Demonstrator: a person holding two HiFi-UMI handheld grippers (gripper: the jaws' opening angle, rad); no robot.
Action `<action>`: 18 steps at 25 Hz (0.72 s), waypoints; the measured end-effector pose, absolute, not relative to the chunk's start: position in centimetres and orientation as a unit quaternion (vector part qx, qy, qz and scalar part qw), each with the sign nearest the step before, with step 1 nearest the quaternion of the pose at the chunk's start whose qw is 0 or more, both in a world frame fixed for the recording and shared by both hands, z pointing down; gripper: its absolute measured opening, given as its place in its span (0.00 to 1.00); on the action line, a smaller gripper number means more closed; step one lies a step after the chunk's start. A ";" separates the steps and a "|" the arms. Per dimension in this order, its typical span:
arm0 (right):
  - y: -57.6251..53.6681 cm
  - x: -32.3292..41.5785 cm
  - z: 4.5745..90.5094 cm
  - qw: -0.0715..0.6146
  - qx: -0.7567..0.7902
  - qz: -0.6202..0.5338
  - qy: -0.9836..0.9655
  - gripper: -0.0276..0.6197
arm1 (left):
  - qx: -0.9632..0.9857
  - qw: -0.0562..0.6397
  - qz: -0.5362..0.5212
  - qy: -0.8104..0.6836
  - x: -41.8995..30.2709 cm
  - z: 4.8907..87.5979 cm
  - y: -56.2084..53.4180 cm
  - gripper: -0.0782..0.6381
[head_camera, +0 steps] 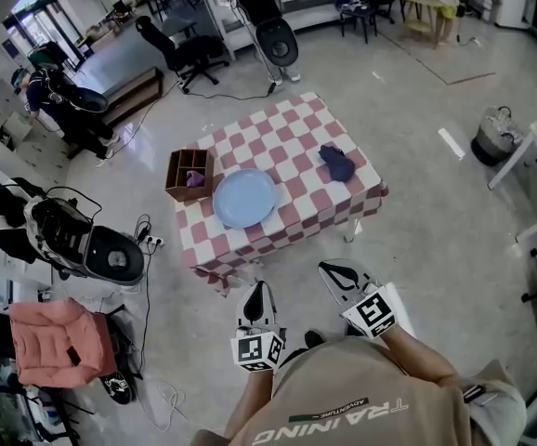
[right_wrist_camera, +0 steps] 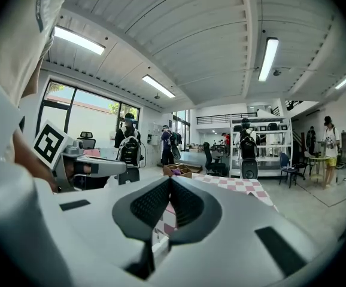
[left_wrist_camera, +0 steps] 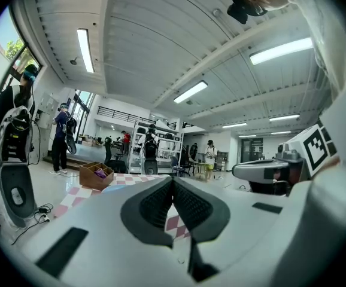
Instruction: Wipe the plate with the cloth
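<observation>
As the left gripper (head_camera: 258,294) and right gripper (head_camera: 335,270) are both pressed together and empty, wiping has not begun. The cloth (head_camera: 337,163) by the table's (head_camera: 287,136) right edge and the plate (head_camera: 244,198) near its front-left corner lie untouched.

Wooden box (head_camera: 177,191) on checkered table (head_camera: 287,142); office chair (head_camera: 180,52) beyond.
</observation>
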State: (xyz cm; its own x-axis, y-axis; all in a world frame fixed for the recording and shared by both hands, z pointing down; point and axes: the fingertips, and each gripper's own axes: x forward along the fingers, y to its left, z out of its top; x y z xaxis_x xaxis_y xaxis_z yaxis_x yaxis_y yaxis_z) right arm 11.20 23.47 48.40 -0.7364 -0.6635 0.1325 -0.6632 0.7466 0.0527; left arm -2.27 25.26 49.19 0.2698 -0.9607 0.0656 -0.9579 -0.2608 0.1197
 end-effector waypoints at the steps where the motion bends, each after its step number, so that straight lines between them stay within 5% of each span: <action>1: 23.5 11.0 48.5 0.072 0.358 0.001 -0.931 0.07 | 0.795 0.069 -0.010 -0.603 -2.6 49.3 25.2 0.12; 18: 22.8 8.4 50.1 0.121 0.393 0.005 -0.912 0.07 | 0.812 0.098 -0.018 -0.575 -6.7 51.6 22.9 0.12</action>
